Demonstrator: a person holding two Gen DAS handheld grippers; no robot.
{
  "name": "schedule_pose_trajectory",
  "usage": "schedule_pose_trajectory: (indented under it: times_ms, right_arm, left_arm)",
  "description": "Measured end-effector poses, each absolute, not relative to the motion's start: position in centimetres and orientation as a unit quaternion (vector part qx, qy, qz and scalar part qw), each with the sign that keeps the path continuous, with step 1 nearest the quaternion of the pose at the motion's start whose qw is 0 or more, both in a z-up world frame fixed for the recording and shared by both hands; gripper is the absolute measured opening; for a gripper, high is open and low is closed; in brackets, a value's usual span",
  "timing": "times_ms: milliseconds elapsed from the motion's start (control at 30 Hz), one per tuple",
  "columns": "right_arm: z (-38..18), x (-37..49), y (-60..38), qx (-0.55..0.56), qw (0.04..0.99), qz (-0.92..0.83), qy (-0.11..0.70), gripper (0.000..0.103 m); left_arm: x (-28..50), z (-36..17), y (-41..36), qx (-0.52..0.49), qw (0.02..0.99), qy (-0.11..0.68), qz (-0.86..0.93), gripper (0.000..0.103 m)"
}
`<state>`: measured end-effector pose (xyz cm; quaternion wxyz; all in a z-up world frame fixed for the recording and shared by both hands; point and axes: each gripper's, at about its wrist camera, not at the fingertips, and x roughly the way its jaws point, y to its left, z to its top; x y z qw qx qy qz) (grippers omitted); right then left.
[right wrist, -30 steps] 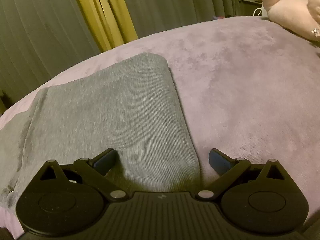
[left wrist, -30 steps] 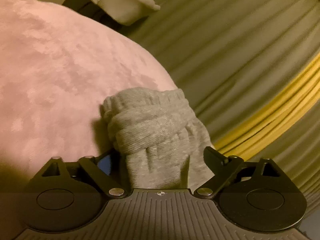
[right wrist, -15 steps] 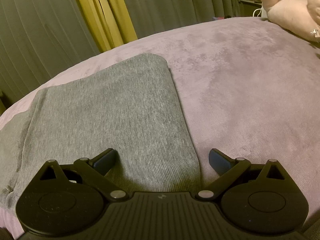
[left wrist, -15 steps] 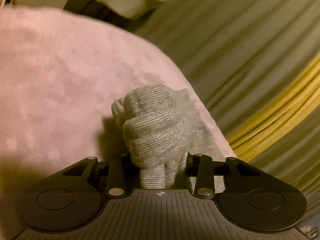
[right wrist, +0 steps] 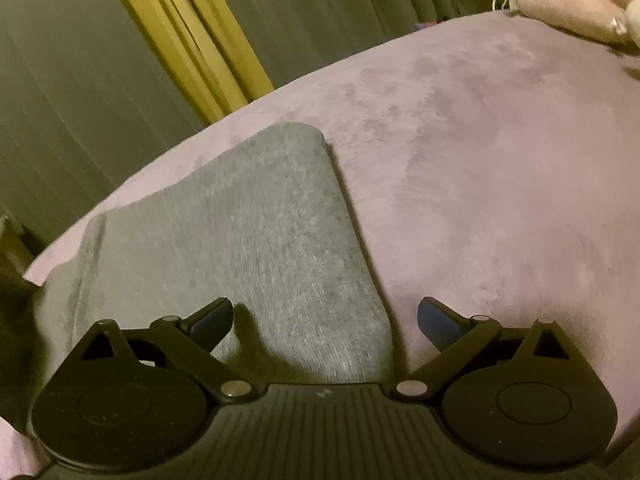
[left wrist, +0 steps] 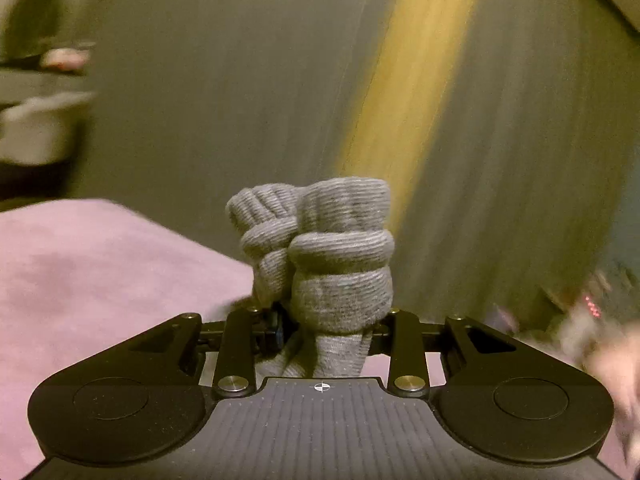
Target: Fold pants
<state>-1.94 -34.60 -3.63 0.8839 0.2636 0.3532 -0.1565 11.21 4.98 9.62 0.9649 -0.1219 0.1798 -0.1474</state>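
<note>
Bunching softly, the grey knit pants (left wrist: pixel 340 256) sit pinched at their gathered cuffs in the left tongs (left wrist: pixel 320 320), raised above the bed (left wrist: pixel 100 280); the rest (right wrist: pixel 240 240) lies flat between the wide-open, empty right tongs (right wrist: pixel 324 320). Light and limp, they look best gripped at thick hems. Curtains (right wrist: pixel 180 40) hang behind.

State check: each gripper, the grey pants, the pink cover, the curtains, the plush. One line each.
left gripper: shut on the bunched pants cuffs, lifted off the bed
right gripper: open, straddling the folded pants edge
pants: folded flat on the cover
pink cover: spread smooth
curtains: drawn
plush toy: lying at the far corner
</note>
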Motion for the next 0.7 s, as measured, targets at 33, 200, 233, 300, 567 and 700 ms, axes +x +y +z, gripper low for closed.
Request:
schedule_pose_trajectory:
  times_ms: [33, 200, 233, 300, 567, 700]
  right_arm:
    - [-3.6, -2.1, -34.7, 0.27, 0.883, -0.155, 0.351, 0.099]
    - [-3.6, -2.8, -35.5, 0.305, 0.878, -0.149, 0.338, 0.099]
    - [-3.6, -2.9, -35.5, 0.308, 0.877, -0.149, 0.337, 0.099]
    - [-3.6, -2.9, -35.4, 0.306, 0.878, -0.148, 0.338, 0.099]
    - [-1.6, -2.9, -34.0, 0.258, 0.893, -0.137, 0.344, 0.099]
    - [1.1, -3.4, -32.9, 0.253, 0.907, -0.108, 0.318, 0.099]
  left_arm:
    - [10.7, 8.7, 2.1, -0.093, 0.961, 0.197, -0.169, 0.036]
    - [8.7, 1.1, -9.3, 0.07, 0.913, 0.328, -0.233, 0.043]
    - [8.0, -0.4, -11.0, 0.137, 0.908, 0.329, -0.221, 0.046]
    - [6.5, -1.4, -12.7, 0.245, 0.897, 0.304, -0.208, 0.049]
    - [5.0, 4.9, 0.0, -0.001, 0.92, 0.338, -0.196, 0.097]
    - [5.4, 4.9, 5.7, -0.027, 0.948, 0.313, -0.055, 0.101]
